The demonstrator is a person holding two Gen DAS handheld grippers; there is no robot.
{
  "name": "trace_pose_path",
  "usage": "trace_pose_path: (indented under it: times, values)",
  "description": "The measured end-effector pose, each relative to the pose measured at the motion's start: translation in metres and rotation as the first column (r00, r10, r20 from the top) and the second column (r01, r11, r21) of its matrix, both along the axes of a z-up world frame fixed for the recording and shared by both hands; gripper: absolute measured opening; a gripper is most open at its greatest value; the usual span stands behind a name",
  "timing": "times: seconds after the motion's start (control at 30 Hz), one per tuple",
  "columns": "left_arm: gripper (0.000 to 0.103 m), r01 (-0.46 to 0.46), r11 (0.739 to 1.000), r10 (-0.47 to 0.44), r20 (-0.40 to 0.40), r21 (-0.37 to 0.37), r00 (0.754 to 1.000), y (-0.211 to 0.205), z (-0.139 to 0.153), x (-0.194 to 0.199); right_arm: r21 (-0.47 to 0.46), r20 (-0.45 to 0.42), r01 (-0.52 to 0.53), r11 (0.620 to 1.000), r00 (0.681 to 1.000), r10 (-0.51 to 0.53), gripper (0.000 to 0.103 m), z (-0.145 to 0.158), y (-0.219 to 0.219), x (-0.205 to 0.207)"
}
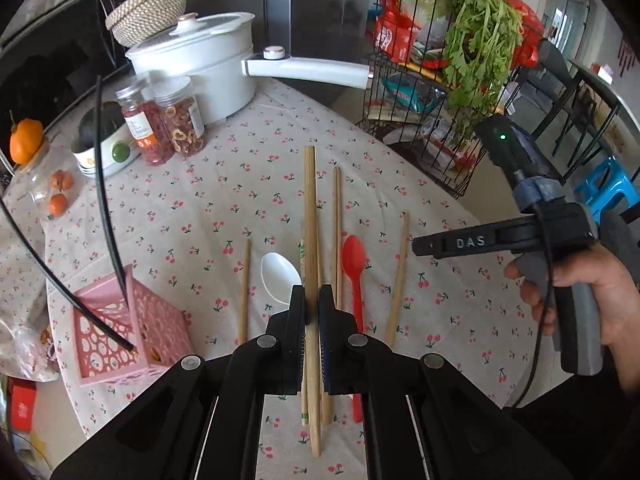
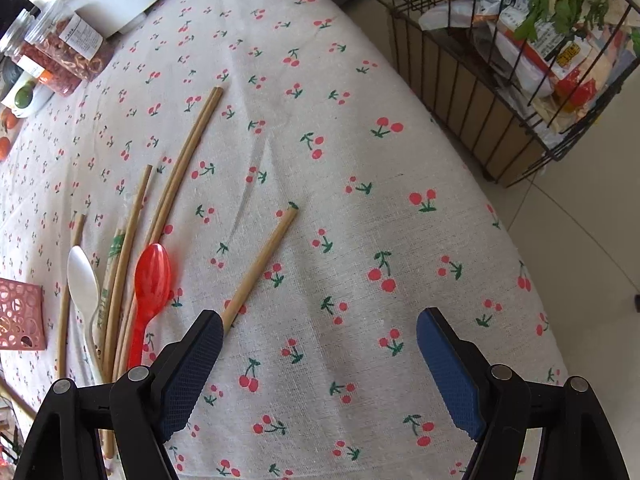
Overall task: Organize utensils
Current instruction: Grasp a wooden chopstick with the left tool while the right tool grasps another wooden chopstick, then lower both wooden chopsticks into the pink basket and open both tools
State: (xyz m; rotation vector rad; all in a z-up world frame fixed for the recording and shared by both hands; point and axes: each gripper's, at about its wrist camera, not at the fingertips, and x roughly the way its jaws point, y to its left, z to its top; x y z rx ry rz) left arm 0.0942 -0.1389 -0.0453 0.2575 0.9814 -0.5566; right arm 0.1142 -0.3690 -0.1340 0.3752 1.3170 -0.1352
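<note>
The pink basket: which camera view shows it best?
The left wrist view: the pink basket shows its open top, perforated walls and the black chopsticks standing in it. The right wrist view catches only one perforated side at its left edge.

Bright, soft daylight from upper right of the frame; faint shadows; heavy fisheye bending, dark corners; sharp.

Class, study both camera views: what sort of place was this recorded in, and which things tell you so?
Most likely a home kitchen or dining area. A cherry-print tablecloth covers the table, a white lidded pot stands beside jars of dried food, and a wire basket holds leafy greens and packets.
</note>
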Motion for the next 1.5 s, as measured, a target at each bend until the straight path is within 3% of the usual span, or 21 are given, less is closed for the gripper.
trace_pose_path:
  times: [0.2, 0.4, 0.57, 0.67, 0.73, 0.83, 1.03, 1.27, 1.5]
  values:
    - [0.006, -0.051, 0.990, 0.055, 0.028, -0.133, 0.998, 0.046, 0.013, -0.025, 0.029, -0.024, 0.003, 1.000, 1.000, -0.003, 0.084, -0.013, 0.020, 0.011]
    - [0.006, -0.106, 0.974, 0.108, 0.002, -0.201, 0.994, 0.075, 0.016, -0.027, -0.129, -0.041, 0.013, 0.992, 0.999, -0.019, 0.084, -0.017, 0.047, 0.020]
    - [0.006, -0.146, 0.960, 0.142, -0.035, -0.241, 0.989, 0.094, 0.016, -0.026, -0.205, -0.019, 0.058, 0.977, 0.998, -0.063, 0.059, -0.014, 0.058, 0.020]
    - [0.006, -0.145, 0.959, 0.147, -0.011, -0.245, 0.989, 0.100, 0.021, -0.033, -0.196, 0.001, 0.054, 0.979, 0.998, -0.055, 0.037, -0.010, 0.061, 0.021]
    - [0.006, -0.143, 0.957, 0.147, -0.001, -0.252, 0.989, 0.104, 0.024, -0.037, -0.179, 0.012, 0.047, 0.983, 0.999, -0.045, 0.016, -0.009, 0.060, 0.019]
    - [0.006, -0.143, 0.954, 0.154, 0.019, -0.263, 0.988, 0.113, 0.029, -0.044, -0.070, 0.033, 0.050, 0.996, 0.998, -0.048, 0.005, -0.007, 0.054, 0.018]
    - [0.006, -0.161, 0.939, 0.188, 0.061, -0.305, 0.980, 0.141, 0.046, -0.056, 0.027, 0.141, 0.053, 0.998, 0.988, -0.056, 0.005, 0.017, 0.042, 0.006]
    - [0.006, -0.181, 0.906, 0.245, 0.125, -0.381, 0.961, 0.168, 0.074, -0.071, 0.027, 0.350, -0.005, 1.000, 0.937, -0.005, 0.005, 0.083, 0.045, -0.030]
    - [0.006, -0.174, 0.874, 0.285, 0.190, -0.453, 0.939, 0.187, 0.105, -0.080, -0.035, 0.561, -0.078, 0.996, 0.824, 0.084, 0.005, 0.145, 0.069, -0.058]
